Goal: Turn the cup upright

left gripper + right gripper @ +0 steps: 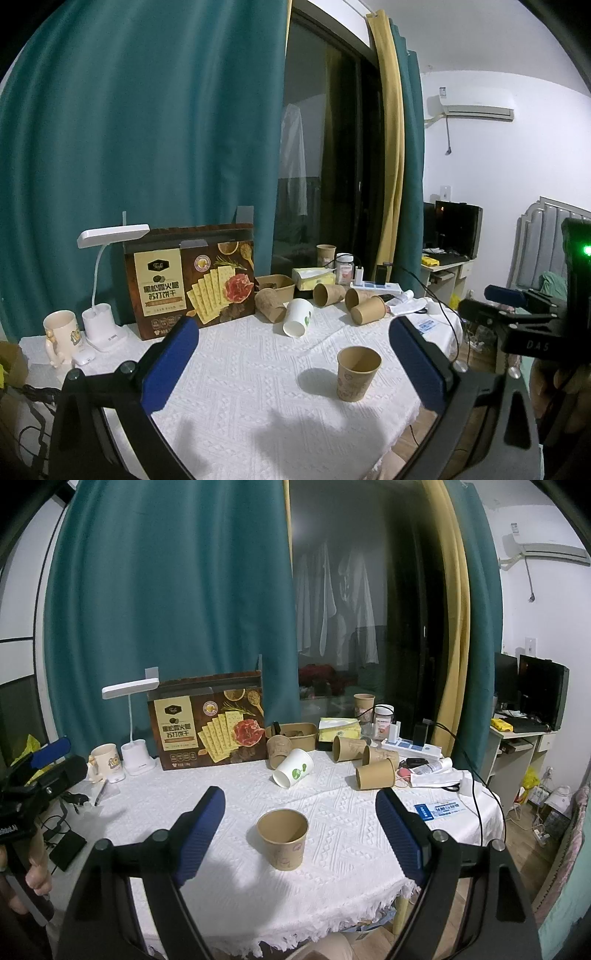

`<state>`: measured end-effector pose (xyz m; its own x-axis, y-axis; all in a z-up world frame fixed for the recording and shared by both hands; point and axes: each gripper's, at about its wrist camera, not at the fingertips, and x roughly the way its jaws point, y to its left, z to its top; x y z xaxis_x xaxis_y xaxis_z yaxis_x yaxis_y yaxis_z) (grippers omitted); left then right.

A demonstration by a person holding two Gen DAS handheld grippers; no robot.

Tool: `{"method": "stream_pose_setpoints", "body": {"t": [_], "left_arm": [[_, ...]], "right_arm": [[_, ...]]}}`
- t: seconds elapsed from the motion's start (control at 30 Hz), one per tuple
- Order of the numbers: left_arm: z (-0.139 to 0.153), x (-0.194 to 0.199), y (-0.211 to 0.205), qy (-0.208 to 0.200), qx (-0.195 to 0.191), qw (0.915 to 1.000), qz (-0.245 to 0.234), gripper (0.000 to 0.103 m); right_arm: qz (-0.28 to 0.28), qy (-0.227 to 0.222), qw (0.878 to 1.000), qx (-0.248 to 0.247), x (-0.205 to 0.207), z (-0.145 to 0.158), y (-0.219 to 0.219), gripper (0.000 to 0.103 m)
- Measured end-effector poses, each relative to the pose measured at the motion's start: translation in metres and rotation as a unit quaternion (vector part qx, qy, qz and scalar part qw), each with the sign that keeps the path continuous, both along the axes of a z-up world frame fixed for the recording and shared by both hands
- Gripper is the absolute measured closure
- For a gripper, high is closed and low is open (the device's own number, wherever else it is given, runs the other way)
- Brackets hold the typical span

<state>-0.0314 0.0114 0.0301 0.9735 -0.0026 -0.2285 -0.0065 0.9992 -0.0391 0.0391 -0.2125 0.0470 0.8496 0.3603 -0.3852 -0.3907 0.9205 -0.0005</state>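
Right gripper (299,825): blue-padded jaws wide apart, nothing held. Brown paper cup (283,839) stands upright, mouth up, on the white textured tablecloth (236,886) between the two pads, clear of both

Left gripper (293,363): jaws also spread wide, holding nothing. Same brown cup (358,373) sits upright toward its right pad, not touching it. Right gripper body shows at the far right of the left view, left gripper body at the far left of the right view

Further back on the table: white paper cup with green print (293,772) lying on its side, mouth toward camera. Several more brown paper cups tipped over near it – one (375,774) to the right, two (349,748) behind that, one (279,751) mouth-down beside the white one. Behind them a brown cracker box (210,722), white desk lamp (133,723), cream mug (105,758), white power strip (412,747). Teal curtain (166,590) and dark window behind the table
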Motion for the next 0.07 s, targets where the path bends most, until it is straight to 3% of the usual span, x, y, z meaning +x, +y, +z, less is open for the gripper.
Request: {"method": "stream_pose_setpoints", "body": {"t": [0.07], "left_arm": [[-0.0008, 0.002, -0.0015, -0.001, -0.002, 1.0, 0.003, 0.0]], "right_arm": [[0.001, 0.0, 1.0, -0.002, 0.0009, -0.0007, 0.0003, 0.021]]}}
